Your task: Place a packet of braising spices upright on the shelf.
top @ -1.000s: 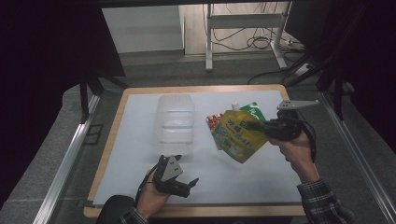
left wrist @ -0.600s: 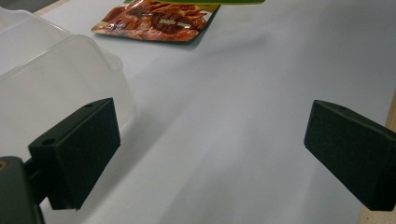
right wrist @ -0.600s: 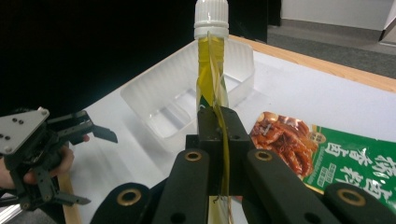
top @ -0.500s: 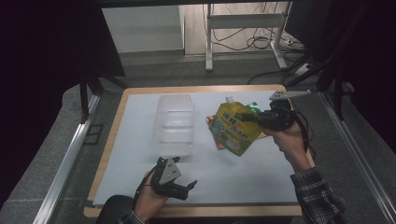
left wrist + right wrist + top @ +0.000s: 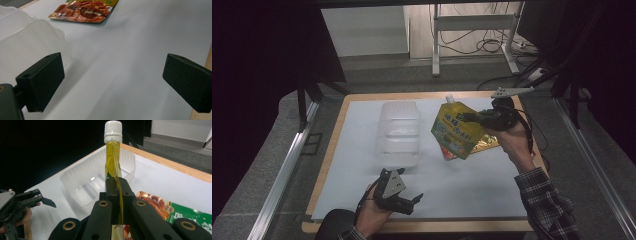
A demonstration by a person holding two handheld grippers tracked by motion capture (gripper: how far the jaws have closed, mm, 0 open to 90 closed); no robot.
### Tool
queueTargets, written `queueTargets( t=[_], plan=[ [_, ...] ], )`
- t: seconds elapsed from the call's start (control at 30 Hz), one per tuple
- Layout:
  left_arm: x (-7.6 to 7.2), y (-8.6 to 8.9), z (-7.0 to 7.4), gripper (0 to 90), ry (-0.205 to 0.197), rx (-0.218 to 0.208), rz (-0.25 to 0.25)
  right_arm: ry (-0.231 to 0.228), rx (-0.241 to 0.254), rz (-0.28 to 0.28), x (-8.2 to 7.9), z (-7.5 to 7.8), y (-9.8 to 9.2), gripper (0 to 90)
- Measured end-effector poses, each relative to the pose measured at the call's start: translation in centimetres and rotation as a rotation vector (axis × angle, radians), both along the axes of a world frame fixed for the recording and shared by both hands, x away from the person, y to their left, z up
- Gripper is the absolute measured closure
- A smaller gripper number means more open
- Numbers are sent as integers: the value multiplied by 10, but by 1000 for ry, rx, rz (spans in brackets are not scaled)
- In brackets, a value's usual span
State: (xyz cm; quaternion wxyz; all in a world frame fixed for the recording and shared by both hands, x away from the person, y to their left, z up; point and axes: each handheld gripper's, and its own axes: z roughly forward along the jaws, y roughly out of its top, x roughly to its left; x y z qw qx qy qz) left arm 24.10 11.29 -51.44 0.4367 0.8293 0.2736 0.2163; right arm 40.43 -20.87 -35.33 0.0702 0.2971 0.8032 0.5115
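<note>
A yellow spout pouch (image 5: 455, 131) with a white cap (image 5: 113, 130) hangs above the table, and my right gripper (image 5: 472, 118) is shut on its edge. The right gripper view looks along the pouch (image 5: 113, 162) pinched edge-on between the jaws (image 5: 117, 192). A clear plastic container (image 5: 398, 132) sits open on the white sheet, left of the pouch. A red and green snack packet (image 5: 488, 144) lies flat under and behind the pouch. Near the front edge my left gripper (image 5: 412, 202) is open with nothing in it (image 5: 112, 80), pointing past the container (image 5: 27, 42) toward the packet (image 5: 86, 11).
A white sheet (image 5: 472, 180) covers the wooden board (image 5: 327, 165). Metal rails run along both sides of the table. The container (image 5: 92, 182) and the other hand's gripper (image 5: 37, 197) appear beyond the pouch in the right gripper view.
My right gripper has carried the pouch up and to the left, turning it more upright with the cap on top. The left gripper has barely shifted and stays open.
</note>
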Motion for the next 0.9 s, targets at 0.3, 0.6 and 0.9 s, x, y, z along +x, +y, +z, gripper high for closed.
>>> queueTargets(
  t=[0.3,0.6,0.9],
  plan=[
    [0,0,0,36,1,-7,-2,-7,2,4,17,5,15,889],
    [0,1,0,36,1,-9,-4,-3,-5,9,29,6,28,889],
    [0,0,0,36,1,-9,-8,-9,-1,11,41,5,36,889]
  ],
)
